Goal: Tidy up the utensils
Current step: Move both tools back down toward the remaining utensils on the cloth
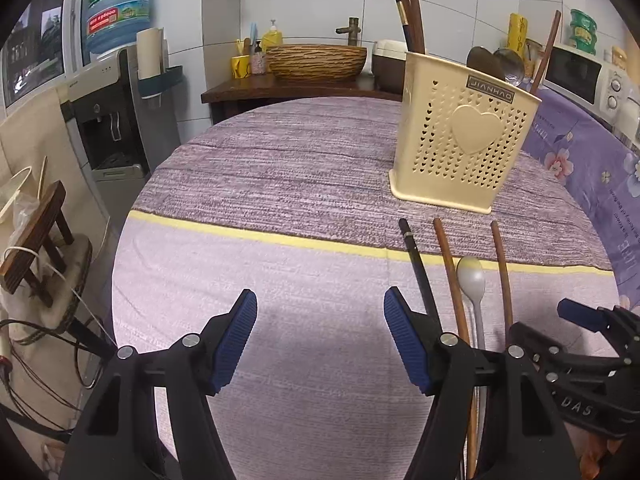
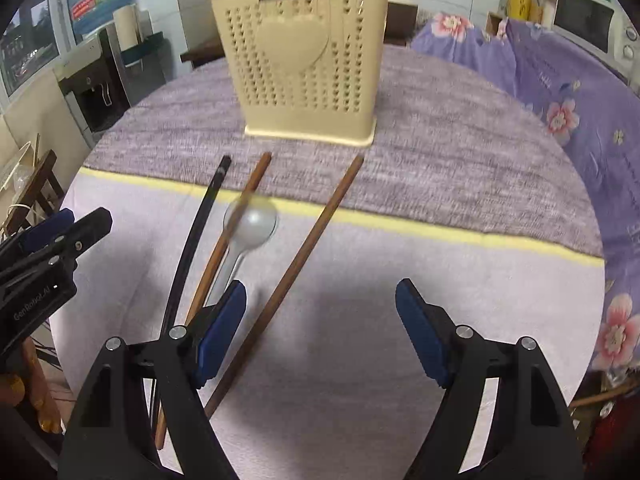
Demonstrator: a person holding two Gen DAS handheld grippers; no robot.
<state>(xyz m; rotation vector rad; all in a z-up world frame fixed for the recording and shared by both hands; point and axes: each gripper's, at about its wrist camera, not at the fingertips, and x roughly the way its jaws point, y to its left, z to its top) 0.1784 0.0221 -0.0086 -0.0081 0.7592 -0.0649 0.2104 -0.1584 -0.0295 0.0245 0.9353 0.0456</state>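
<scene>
While both grippers' jaws gape empty: three chopsticks (image 2: 308, 240), one grey spoon (image 2: 252, 222), one cream holder (image 2: 304, 60) beyond.

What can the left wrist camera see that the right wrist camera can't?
Only the left wrist view shows the woven basin, the yellow soap bottle and the whole water jug.

Only the right wrist view shows the pink flowers on the purple cloth up close.

Both show the cream holder, the black chopstick, two brown chopsticks, the white spoon, the microwave, and both open, empty grippers: left gripper, right gripper.
</scene>
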